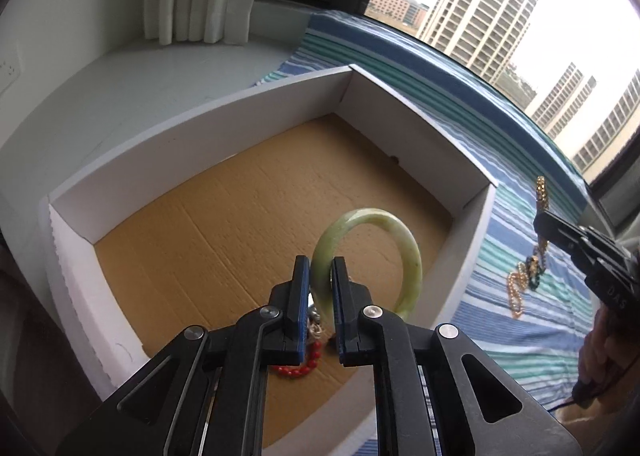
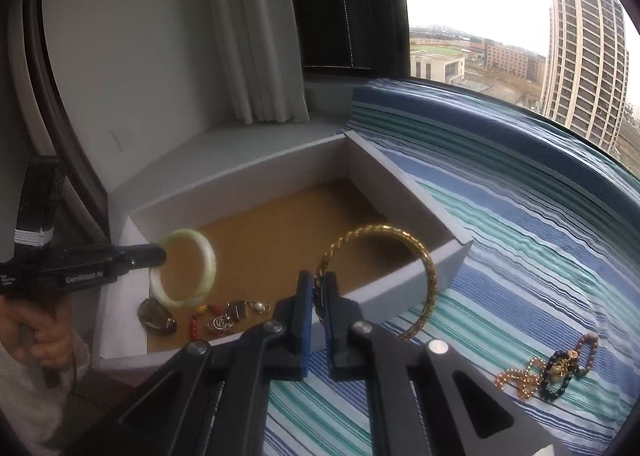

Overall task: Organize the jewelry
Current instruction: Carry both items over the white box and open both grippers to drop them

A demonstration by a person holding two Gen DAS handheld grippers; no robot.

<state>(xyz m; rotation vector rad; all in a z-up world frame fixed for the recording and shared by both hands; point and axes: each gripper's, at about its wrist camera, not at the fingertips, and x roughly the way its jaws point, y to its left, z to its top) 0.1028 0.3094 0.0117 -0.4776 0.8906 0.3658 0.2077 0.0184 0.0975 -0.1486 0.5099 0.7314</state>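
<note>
The left gripper (image 1: 321, 262), clamped on the green bangle (image 1: 370, 256), holds it above the box (image 1: 192, 127) floor, while the right gripper (image 2: 319, 280), clamped on the gold bangle (image 2: 400, 268), hangs over the box's near wall, farther out.

A blue, teal and white striped cloth (image 2: 520, 240) covers the surface by the window. On its left sits a shallow white cardboard box with a brown floor (image 2: 248, 191); near right, a tangled heap of gold and dark bead chains (image 2: 548, 372) lies directly on the stripes.
</note>
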